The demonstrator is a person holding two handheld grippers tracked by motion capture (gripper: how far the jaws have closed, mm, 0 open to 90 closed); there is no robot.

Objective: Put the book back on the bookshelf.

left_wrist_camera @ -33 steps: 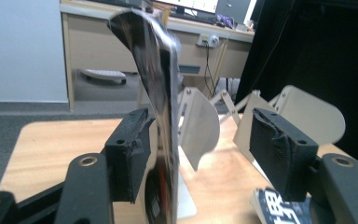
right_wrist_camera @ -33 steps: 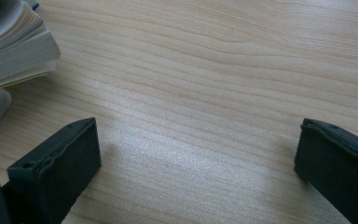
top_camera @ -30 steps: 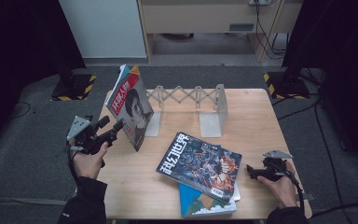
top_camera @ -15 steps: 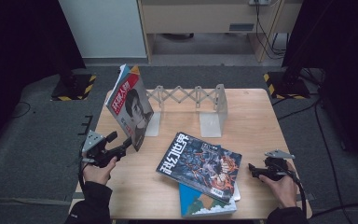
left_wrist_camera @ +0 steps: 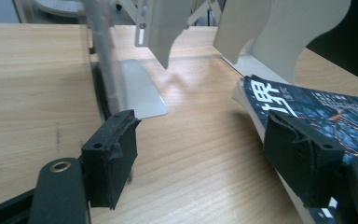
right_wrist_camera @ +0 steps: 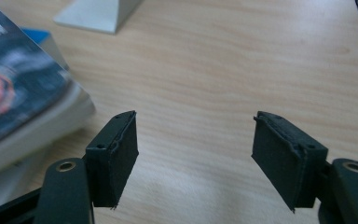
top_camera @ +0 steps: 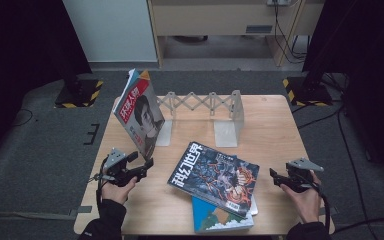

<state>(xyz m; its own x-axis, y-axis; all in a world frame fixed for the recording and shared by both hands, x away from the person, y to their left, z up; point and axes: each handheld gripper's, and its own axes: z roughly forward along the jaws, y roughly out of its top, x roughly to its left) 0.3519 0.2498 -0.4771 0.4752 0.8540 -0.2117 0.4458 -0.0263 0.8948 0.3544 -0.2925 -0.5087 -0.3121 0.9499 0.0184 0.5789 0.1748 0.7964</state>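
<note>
my left gripper (top_camera: 144,165) sits low near the table's (top_camera: 280,130) left edge, jaws released and just been widening, nothing between them, just beside the dark magazine (top_camera: 215,177) lying flat toward the front edge on a blue book (top_camera: 220,220). my right gripper (top_camera: 275,177) rests near the right edge, jaws apart on bare wood though just been narrowing. another magazine (top_camera: 140,112) leans upright against the metal rack (top_camera: 205,107) at the back left.
</note>
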